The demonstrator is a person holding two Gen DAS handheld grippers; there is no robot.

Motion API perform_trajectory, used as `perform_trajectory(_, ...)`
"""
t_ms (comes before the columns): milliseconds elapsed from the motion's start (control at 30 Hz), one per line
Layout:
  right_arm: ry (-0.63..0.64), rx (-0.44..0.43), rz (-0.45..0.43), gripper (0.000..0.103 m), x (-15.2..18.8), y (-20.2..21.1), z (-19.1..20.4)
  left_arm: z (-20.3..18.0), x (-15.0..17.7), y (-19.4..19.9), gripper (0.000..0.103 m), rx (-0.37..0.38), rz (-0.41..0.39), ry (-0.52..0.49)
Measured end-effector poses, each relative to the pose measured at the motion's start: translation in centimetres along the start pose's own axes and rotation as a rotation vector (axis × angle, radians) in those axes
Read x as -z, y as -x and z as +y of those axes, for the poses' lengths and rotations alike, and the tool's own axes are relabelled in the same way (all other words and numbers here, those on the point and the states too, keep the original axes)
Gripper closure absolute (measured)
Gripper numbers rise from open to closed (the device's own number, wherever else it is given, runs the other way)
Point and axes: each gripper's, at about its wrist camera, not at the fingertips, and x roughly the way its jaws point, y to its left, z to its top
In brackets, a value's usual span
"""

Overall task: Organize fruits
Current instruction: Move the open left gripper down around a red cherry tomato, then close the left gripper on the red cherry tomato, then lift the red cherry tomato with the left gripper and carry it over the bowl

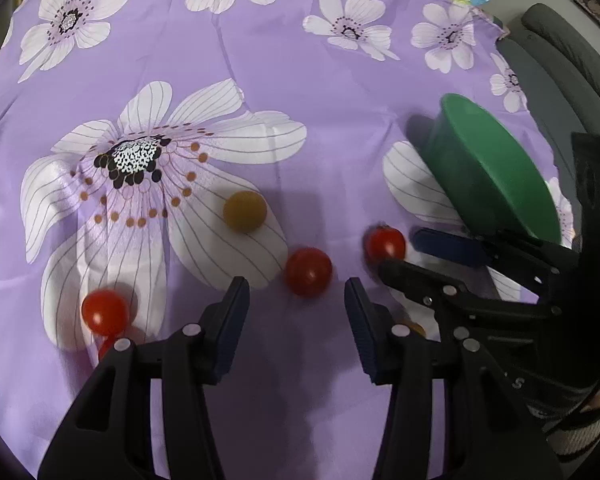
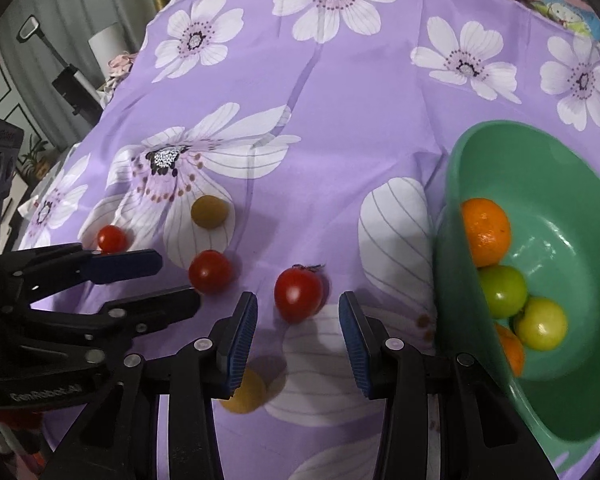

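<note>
Both claws gape empty: right claw (image 2: 298,320) just short of a red tomato (image 2: 299,294) beside the green bowl (image 2: 572,380); left claw (image 1: 297,312) hovers nearby.

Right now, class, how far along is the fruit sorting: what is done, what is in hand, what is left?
Done: the green bowl already holds oranges and green fruits. In hand: nothing is gripped; the right hand-held gripper stands open just short of a red tomato, and the left hand-held gripper is open near another tomato. Left: the red tomatoes and yellow-brown fruits on the cloth.
</note>
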Motion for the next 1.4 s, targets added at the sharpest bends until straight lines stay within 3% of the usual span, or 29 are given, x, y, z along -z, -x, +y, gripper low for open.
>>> perform_trajectory(333,0.005,-0.002,0.031,0.064,-0.3,-1.3,-0.4,0.6,-0.9,-1.5,0.062,0.036,0.015,0.001)
perform_trajectory(500,0.014,0.001,0.030,0.064,-0.4,-1.4,-0.5,0.6,-1.3,-1.8,0.067,0.030,0.009,0.000)
perform_trajectory(633,0.029,-0.009,0.034,0.065,-0.5,-1.6,-0.3,0.0,-1.0,-1.8,0.078,-0.020,0.002,-0.052)
perform_trajectory(800,0.032,-0.016,0.040,0.073,-0.7,-1.7,-0.4,-0.1,-0.6,-1.8,0.077,-0.028,0.001,-0.074)
perform_trajectory(1033,0.038,-0.019,0.038,0.074,-0.7,-1.5,-0.3,0.5,-0.2,-1.3,0.077,0.002,0.008,-0.032)
perform_trajectory(1400,0.017,-0.088,-0.057,0.074,1.8,2.7,0.9,0.4,3.0,3.4,0.077,0.021,-0.056,0.037)
